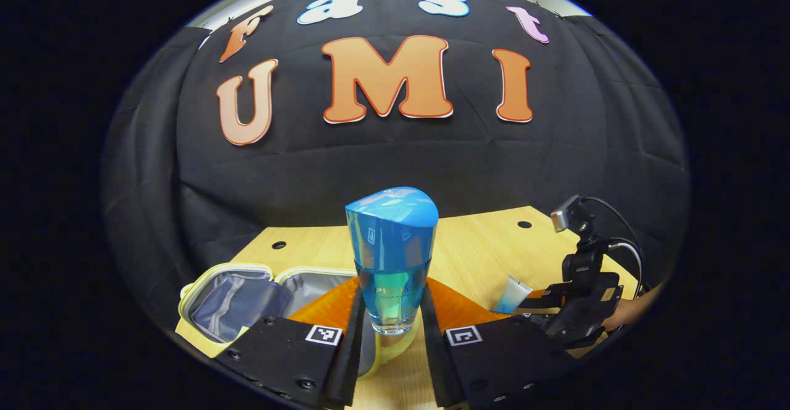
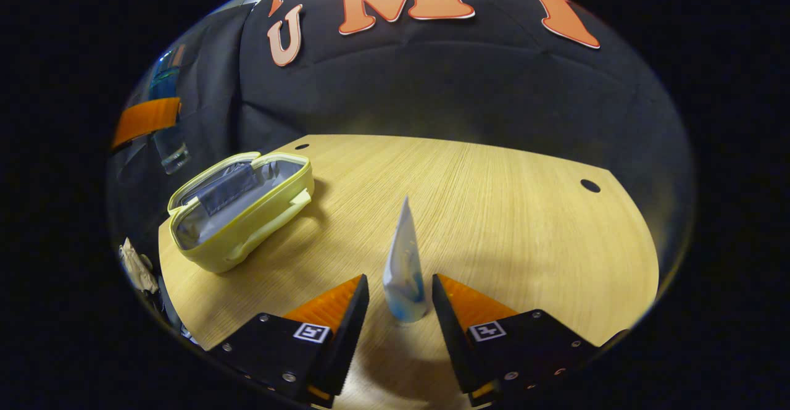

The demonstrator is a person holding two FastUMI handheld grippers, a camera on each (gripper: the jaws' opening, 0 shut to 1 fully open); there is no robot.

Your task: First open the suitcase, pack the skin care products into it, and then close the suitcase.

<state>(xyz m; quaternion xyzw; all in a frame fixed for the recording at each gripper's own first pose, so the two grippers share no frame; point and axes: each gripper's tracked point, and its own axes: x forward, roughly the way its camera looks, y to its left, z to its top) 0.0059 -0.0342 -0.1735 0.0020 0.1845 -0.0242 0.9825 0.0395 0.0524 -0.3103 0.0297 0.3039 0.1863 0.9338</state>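
Observation:
A blue bottle (image 1: 392, 243) with a rounded blue cap stands upright between the fingers of my left gripper (image 1: 392, 286), which is shut on its clear lower part and holds it above the table. Below and to the left lies the open yellow suitcase (image 1: 229, 302) with grey lining, also seen as the suitcase (image 2: 244, 212) in the right gripper view. A white and blue tube (image 2: 404, 268) lies on the table between the fingers of my right gripper (image 2: 400, 279), which is open with small gaps on both sides. The same tube (image 1: 512, 294) shows by the right gripper (image 1: 546, 302).
The wooden table (image 2: 494, 212) has small round holes near its far edge. The black cloth wall stands close behind it. A crumpled pale object (image 2: 137, 267) sits at the table's left edge, near the suitcase. A hand holds the right gripper.

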